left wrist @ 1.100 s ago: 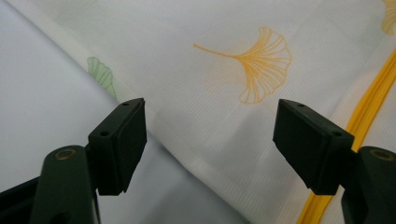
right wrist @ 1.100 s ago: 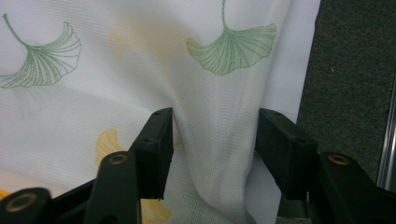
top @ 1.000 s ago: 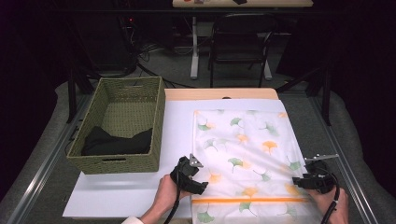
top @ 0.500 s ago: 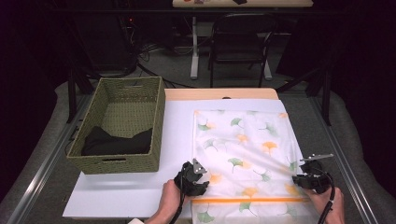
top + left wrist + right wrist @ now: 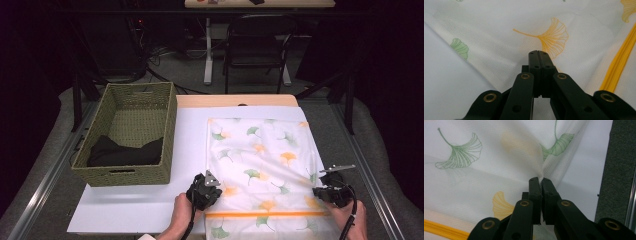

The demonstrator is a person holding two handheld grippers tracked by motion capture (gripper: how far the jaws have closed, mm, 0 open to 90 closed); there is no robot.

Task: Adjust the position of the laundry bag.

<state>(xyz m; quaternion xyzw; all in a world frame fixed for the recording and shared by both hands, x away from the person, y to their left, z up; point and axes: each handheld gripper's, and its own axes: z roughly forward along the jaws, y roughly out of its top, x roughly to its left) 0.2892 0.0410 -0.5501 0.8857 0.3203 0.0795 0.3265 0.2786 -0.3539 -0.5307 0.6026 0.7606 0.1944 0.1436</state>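
White mesh cloth printed with green and orange ginkgo leaves [image 5: 260, 165] lies spread flat on the white sheet covering the table [image 5: 125, 210], on its right half, with an orange zip line running across near the person's edge. The left gripper [image 5: 209, 192] sits at the cloth's near left edge, its jaws just drawn together until they meet, pinching the fabric beside an orange leaf [image 5: 554, 37]. The right gripper [image 5: 325, 192] is at the near right edge, jaws likewise just closed, clenched on a small puckered fold of the cloth [image 5: 541, 173]. To the left stands a green woven basket [image 5: 167, 130] holding a dark folded garment [image 5: 125, 152]. No readable writing or brand shows anywhere.
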